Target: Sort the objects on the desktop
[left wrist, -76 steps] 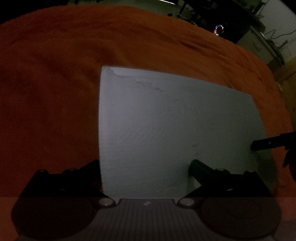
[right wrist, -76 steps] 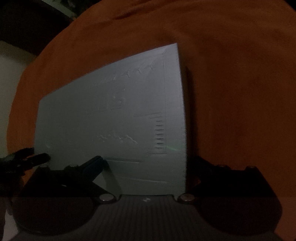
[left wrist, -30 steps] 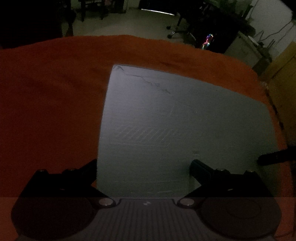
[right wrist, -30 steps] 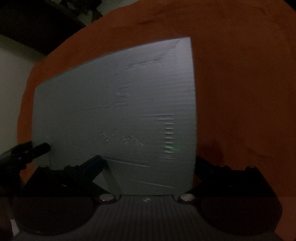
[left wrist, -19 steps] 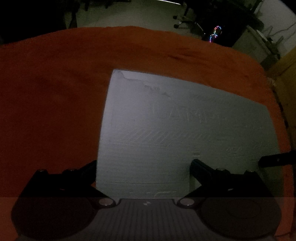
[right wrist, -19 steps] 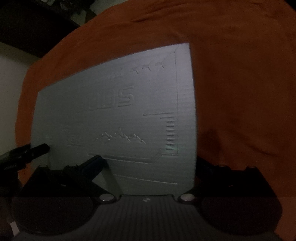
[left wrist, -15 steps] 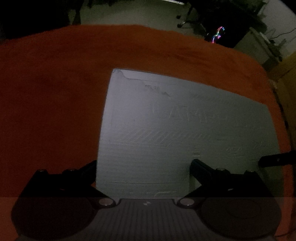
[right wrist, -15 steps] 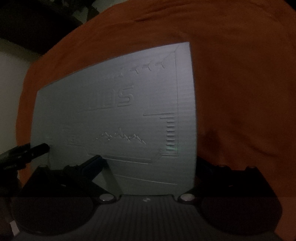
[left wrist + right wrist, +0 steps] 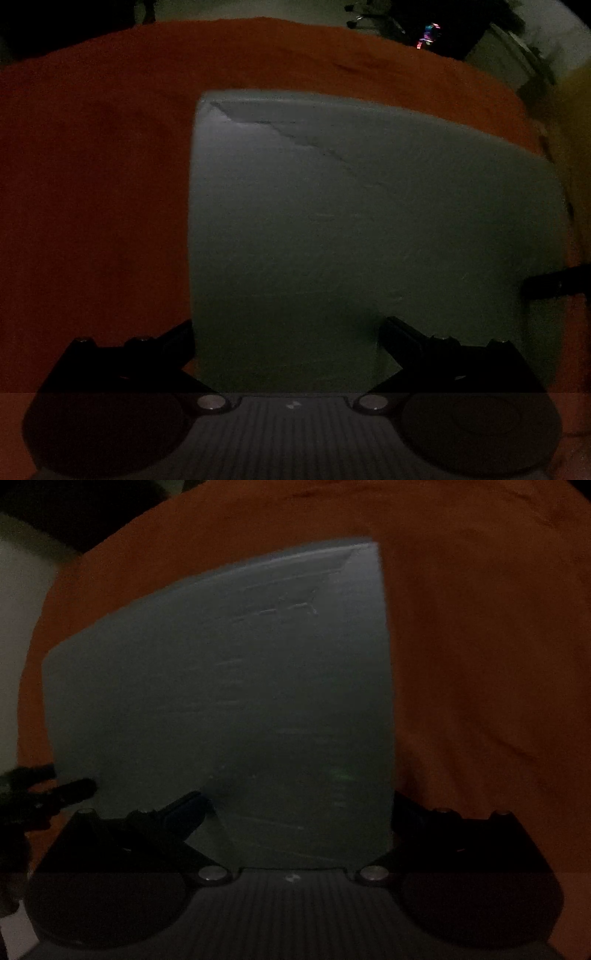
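board, flat and pale grey (image 9: 354,236), was the thing in hand, carried between both grippers above the orange-covered desk (image 9: 92,184). the left gripper (image 9: 286,334) had its jaws set wide, one finger lying past the board's left edge and the other over its face, so whether they pinched the near edge or only cradled it i could not tell. the right gripper (image 9: 295,805) stood the same way at the board's (image 9: 221,701) right edge, one finger on the face, one beyond the edge; its grip was also not plain. each gripper's dark tip showed in the other's view, at the opposite near corner, which suggested a two-handed hold chosen because the sheet was broad and thin and would likely sag or swing from a single corner.

a crease ran across the board's far left corner, and faint raised marks showed on its face; both views were dim and blurred.

outward, the orange cover (image 9: 480,664) lay bare on the left, the right and beyond the far edge, so there seemed ample room to lower or slide the board. past the desk's far rim the room was dark, with a small coloured light (image 9: 428,35) and some furniture too dim to name.
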`<state>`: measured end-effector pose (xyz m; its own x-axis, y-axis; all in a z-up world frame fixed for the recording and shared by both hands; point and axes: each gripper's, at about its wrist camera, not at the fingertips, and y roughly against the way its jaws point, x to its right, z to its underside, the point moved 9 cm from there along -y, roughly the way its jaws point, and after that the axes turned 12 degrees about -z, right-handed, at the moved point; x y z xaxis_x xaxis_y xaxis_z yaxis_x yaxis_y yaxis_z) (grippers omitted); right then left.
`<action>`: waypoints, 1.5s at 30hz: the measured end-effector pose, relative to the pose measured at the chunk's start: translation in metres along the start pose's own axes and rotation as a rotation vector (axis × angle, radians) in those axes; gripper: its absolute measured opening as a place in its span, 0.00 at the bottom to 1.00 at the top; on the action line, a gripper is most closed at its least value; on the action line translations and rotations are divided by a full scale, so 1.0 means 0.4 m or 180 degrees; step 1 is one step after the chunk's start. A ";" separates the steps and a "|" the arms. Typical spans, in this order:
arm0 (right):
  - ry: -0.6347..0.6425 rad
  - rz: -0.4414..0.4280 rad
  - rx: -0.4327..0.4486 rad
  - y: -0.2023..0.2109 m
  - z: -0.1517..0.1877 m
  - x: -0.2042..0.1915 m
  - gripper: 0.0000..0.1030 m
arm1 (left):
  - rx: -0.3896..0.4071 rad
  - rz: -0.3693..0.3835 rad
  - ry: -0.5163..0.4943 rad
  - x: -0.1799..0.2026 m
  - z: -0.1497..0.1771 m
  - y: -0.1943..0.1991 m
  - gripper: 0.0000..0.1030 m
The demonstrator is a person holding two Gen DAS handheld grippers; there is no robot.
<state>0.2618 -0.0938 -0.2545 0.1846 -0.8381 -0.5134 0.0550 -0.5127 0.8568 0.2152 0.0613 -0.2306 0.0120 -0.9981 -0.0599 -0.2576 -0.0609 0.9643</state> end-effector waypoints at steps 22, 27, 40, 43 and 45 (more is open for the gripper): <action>0.0597 0.0216 -0.0046 -0.027 0.007 0.120 1.00 | 0.0203 -0.0113 -0.0147 0.035 0.132 -0.056 1.00; 0.0557 0.0212 -0.0102 -0.063 0.022 0.177 1.00 | 0.0362 -0.0124 -0.0232 -0.008 0.195 -0.042 1.00; 0.0479 0.0087 -0.0126 -0.052 0.099 0.230 1.00 | 0.0334 -0.0229 -0.0605 0.009 0.306 -0.013 0.99; 0.0577 0.0127 -0.0219 -0.036 0.126 0.227 1.00 | 0.0282 -0.0138 -0.0640 -0.003 0.331 0.000 0.99; 0.0689 0.0154 -0.0262 -0.034 0.144 0.227 1.00 | 0.0271 -0.0023 -0.0562 -0.014 0.343 0.013 0.99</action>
<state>0.2212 -0.1735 -0.3157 0.3945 -0.7973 -0.4568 0.1190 -0.4486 0.8858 0.0813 0.0672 -0.2608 -0.1535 -0.9810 -0.1183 -0.3391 -0.0601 0.9388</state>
